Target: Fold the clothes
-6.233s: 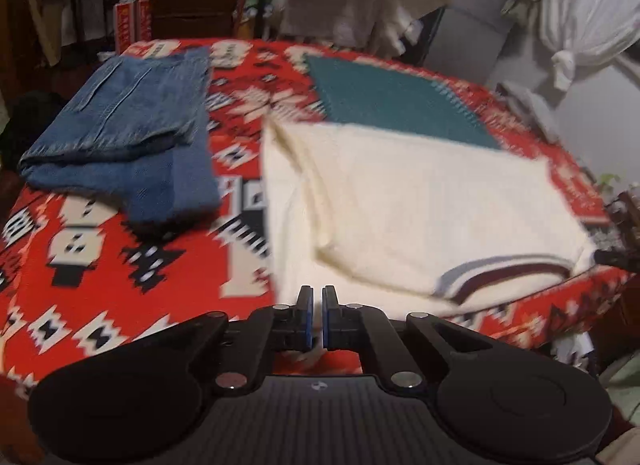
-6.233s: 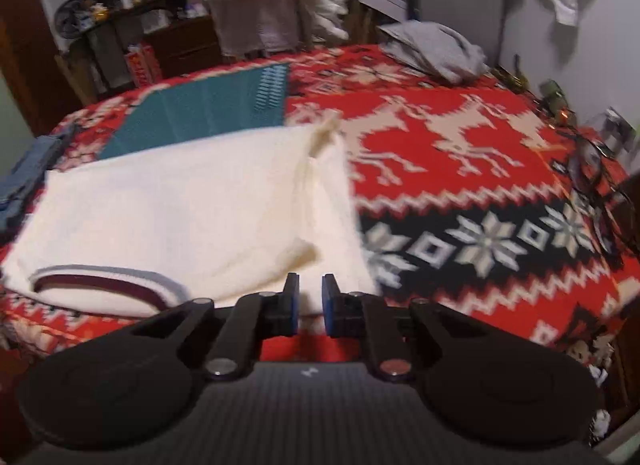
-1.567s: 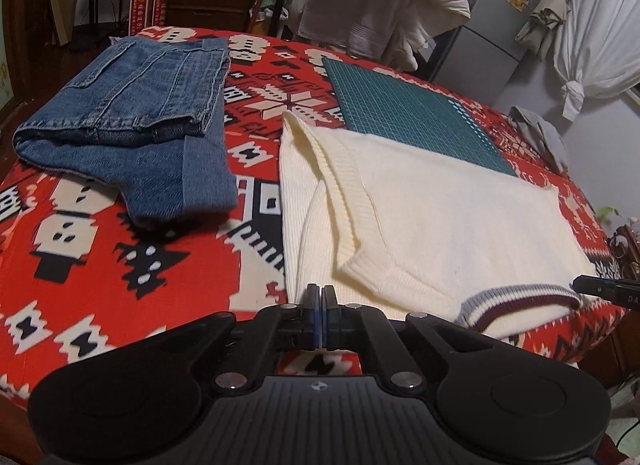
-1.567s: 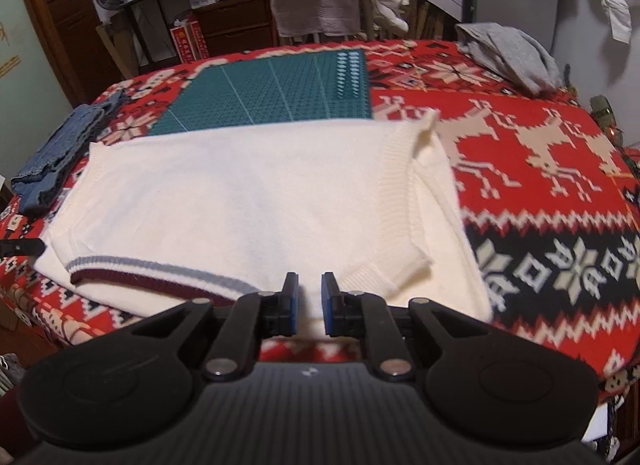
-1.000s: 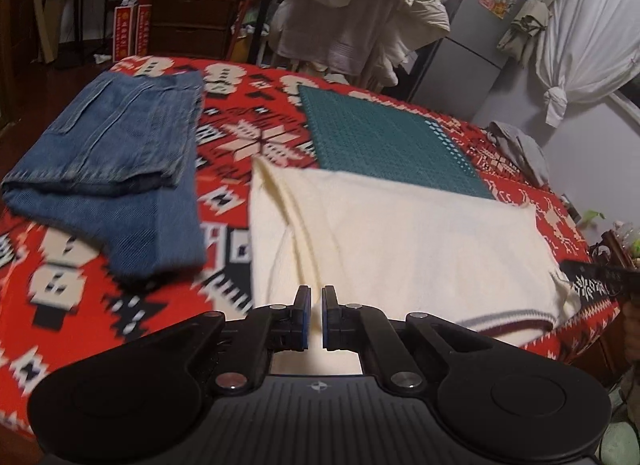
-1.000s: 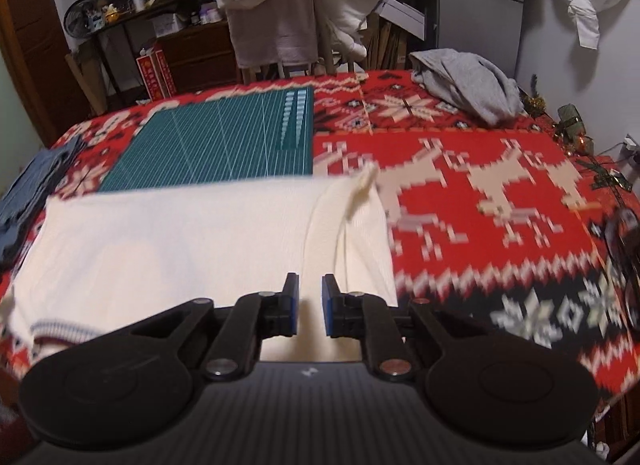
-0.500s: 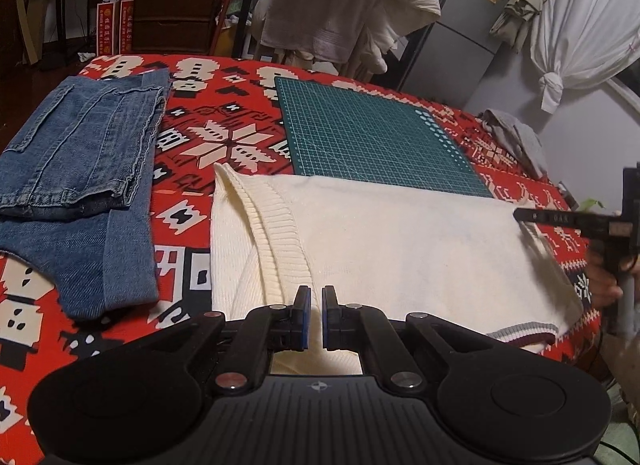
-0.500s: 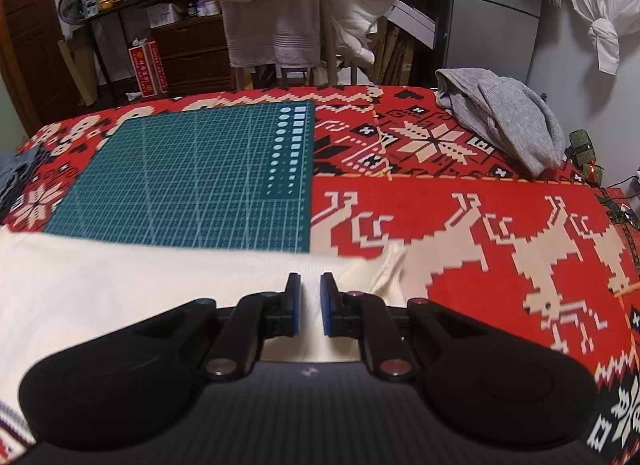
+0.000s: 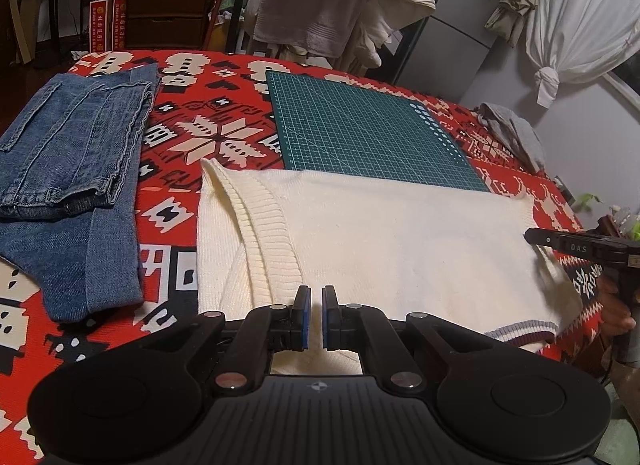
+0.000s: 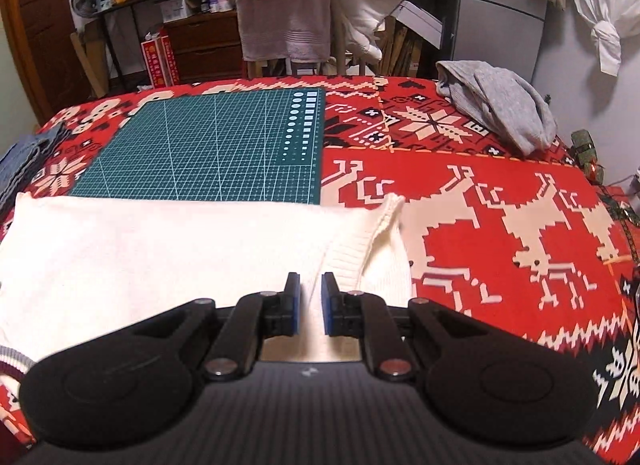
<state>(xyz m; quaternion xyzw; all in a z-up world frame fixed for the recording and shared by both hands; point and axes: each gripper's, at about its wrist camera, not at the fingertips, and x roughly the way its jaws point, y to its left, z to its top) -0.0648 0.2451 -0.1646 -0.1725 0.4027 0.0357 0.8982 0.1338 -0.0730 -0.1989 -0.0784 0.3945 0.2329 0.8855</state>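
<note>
A cream sweater [image 9: 400, 249] lies flat on a bed with a red blanket [image 9: 224, 137] that has white snowflakes and deer on it. The sweater is folded, with both sleeves tucked in across its front. A ribbed sleeve edge runs down the sweater's left part in the left wrist view. Its striped hem [image 9: 520, 331], grey and dark red, sits at about 4 o'clock in that view.

The left gripper [image 9: 312, 315] hangs over the near edge of the sweater at 6 o'clock. Its jaws are only a little way apart and nothing is between them. The right gripper [image 10: 311, 303] hangs over the sweater's other side. Its jaws have a small gap too and hold nothing. In the left wrist view the right gripper shows as a black bar at 3 o'clock, with a hand [image 9: 616, 305] under it.

A green cutting mat [image 10: 212, 145] lies just past the sweater at 12 o'clock; the sweater's far edge covers its near edge. Folded blue jeans [image 9: 72, 169] lie at 9 o'clock, apart from the sweater. A grey cloth [image 10: 496, 105] is bunched up at 2 o'clock in the right wrist view.
</note>
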